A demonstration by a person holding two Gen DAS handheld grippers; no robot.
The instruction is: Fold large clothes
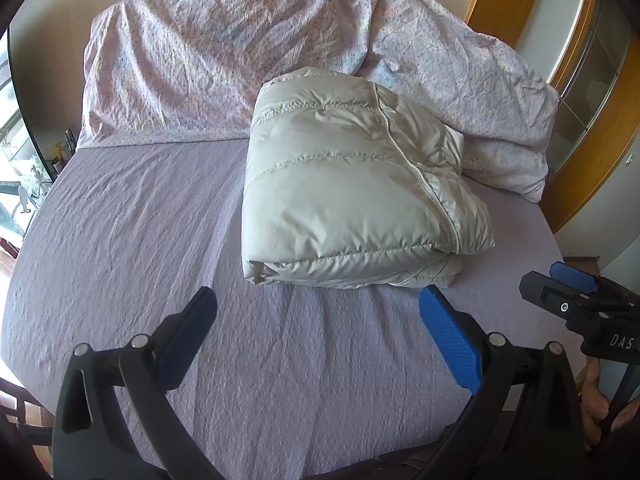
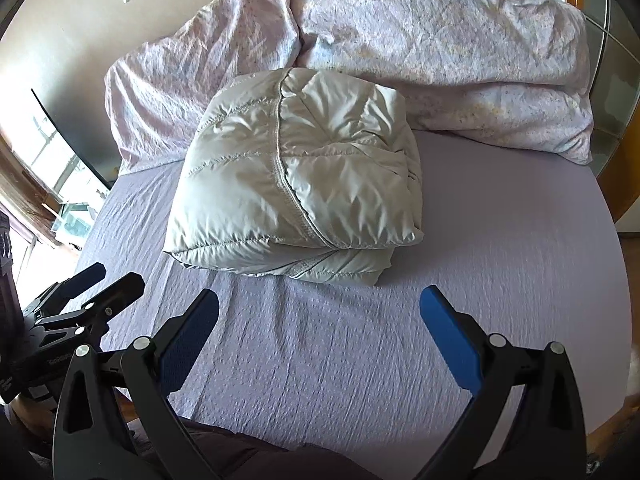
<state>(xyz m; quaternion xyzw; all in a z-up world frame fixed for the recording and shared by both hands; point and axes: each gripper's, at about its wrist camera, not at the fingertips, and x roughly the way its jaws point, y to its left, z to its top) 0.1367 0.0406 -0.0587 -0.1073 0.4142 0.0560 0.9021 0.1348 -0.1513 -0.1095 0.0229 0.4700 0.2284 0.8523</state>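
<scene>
A pale grey-white puffer jacket (image 1: pixel 352 184) lies folded into a thick rectangular bundle on the lilac bed sheet (image 1: pixel 140 240); it also shows in the right wrist view (image 2: pixel 296 176). My left gripper (image 1: pixel 318 308) is open and empty, held above the sheet just short of the bundle's near edge. My right gripper (image 2: pixel 320 308) is open and empty too, in front of the bundle. Each gripper shows in the other's view: the right one at the far right (image 1: pixel 560 280), the left one at the far left (image 2: pixel 104 284).
A crumpled floral duvet (image 1: pixel 224 60) and a pillow (image 1: pixel 496 104) lie piled at the head of the bed behind the jacket. A wooden-framed door or wardrobe (image 1: pixel 592 92) stands to the right. A window (image 2: pixel 52 168) is on the left.
</scene>
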